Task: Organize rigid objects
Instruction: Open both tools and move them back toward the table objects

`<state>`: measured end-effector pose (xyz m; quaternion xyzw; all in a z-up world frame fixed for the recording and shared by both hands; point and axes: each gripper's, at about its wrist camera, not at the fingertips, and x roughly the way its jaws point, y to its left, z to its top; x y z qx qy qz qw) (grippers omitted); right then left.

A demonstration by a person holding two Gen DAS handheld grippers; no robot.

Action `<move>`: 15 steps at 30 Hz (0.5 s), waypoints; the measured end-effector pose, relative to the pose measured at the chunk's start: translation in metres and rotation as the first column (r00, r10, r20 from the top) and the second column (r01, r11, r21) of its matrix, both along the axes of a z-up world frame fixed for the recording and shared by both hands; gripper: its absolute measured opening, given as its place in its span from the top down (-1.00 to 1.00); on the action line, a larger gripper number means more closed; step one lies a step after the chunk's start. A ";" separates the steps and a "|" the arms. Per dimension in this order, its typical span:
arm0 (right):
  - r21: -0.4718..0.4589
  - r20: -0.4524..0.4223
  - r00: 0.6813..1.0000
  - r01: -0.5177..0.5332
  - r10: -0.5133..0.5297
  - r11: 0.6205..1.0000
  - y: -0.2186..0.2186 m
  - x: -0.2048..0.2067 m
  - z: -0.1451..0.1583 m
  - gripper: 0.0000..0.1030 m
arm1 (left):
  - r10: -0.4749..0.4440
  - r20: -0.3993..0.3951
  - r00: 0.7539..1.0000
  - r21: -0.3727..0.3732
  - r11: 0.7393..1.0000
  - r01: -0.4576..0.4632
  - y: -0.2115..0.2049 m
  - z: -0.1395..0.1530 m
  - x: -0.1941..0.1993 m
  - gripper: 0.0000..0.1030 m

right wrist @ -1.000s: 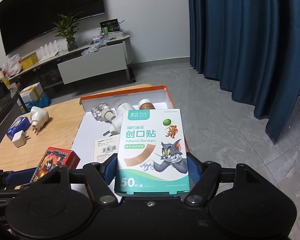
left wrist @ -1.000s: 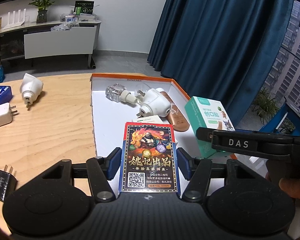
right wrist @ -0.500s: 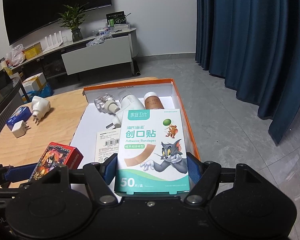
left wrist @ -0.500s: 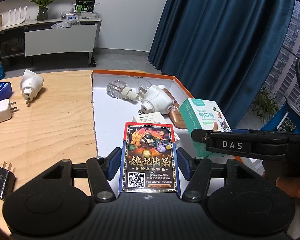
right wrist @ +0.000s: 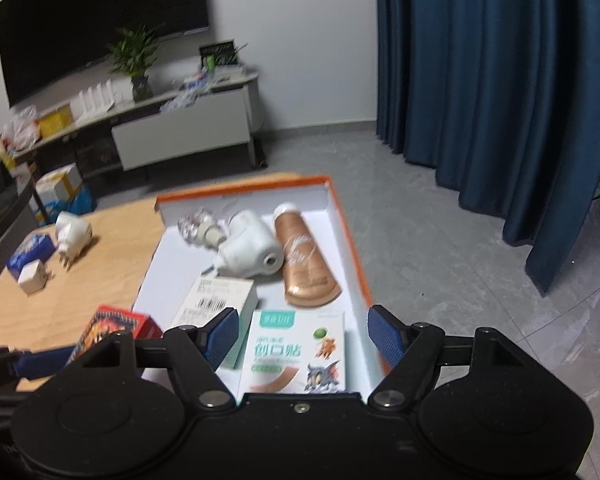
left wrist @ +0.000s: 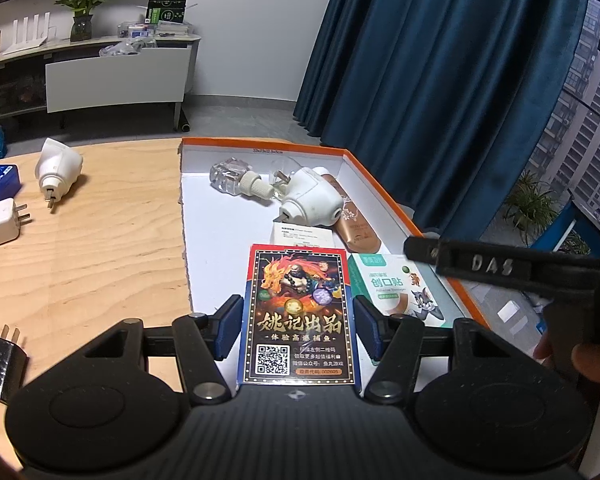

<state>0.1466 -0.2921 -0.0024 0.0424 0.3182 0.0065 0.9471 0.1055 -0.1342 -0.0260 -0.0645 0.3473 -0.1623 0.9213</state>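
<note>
The left gripper (left wrist: 298, 330) clamps the card box (left wrist: 299, 312) above the orange-rimmed tray (left wrist: 384, 188). The right gripper (right wrist: 300, 334) has just been opening, its pads clear of the bandage box (right wrist: 296, 354), which lies in the tray's near right corner beside the bronze tube (right wrist: 304, 264).

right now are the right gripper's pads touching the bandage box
Apart: the right wrist view shows the right gripper with white tray floor between both pads and the bandage box.
</note>
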 end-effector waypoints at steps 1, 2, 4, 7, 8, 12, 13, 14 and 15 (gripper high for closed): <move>0.003 0.003 1.000 0.007 -0.007 1.000 -0.001 0.000 0.001 -0.68 | -0.003 -0.002 1.000 0.001 1.000 0.003 -0.001 -0.001 0.000 -0.17; 0.007 0.006 1.000 0.010 -0.010 1.000 -0.002 -0.001 0.002 -0.68 | -0.008 -0.006 1.000 0.002 1.000 0.008 -0.003 -0.002 0.000 -0.17; 0.010 0.011 1.000 0.016 -0.017 1.000 -0.003 -0.003 0.003 -0.68 | -0.017 -0.017 1.000 0.005 1.000 0.018 -0.007 -0.006 0.002 -0.17; 0.015 0.020 1.000 0.015 -0.015 1.000 -0.001 -0.007 0.006 -0.68 | -0.033 -0.051 0.998 0.000 0.999 0.033 -0.010 -0.013 0.008 -0.17; 0.014 0.024 1.000 0.012 -0.012 1.000 0.000 -0.008 0.007 -0.68 | -0.036 -0.063 0.997 -0.007 0.999 0.036 -0.010 -0.015 0.009 -0.18; 0.005 0.038 0.999 0.003 -0.003 1.000 0.005 -0.014 0.011 -0.68 | -0.028 -0.013 1.000 -0.019 0.999 0.028 -0.007 -0.006 0.003 -0.30; 0.005 0.040 0.999 0.002 -0.002 1.000 0.007 -0.015 0.012 -0.68 | -0.026 0.002 1.000 -0.020 0.999 0.026 -0.005 -0.002 0.000 -0.30; 0.005 0.042 0.999 0.001 -0.001 1.000 0.008 -0.016 0.012 -0.68 | -0.022 0.014 1.000 -0.018 1.000 0.022 -0.004 0.002 -0.002 -0.30; 0.006 0.046 0.999 -0.002 0.001 1.000 0.010 -0.018 0.014 -0.68 | -0.016 0.024 1.000 -0.013 1.000 0.016 -0.003 0.005 -0.003 -0.31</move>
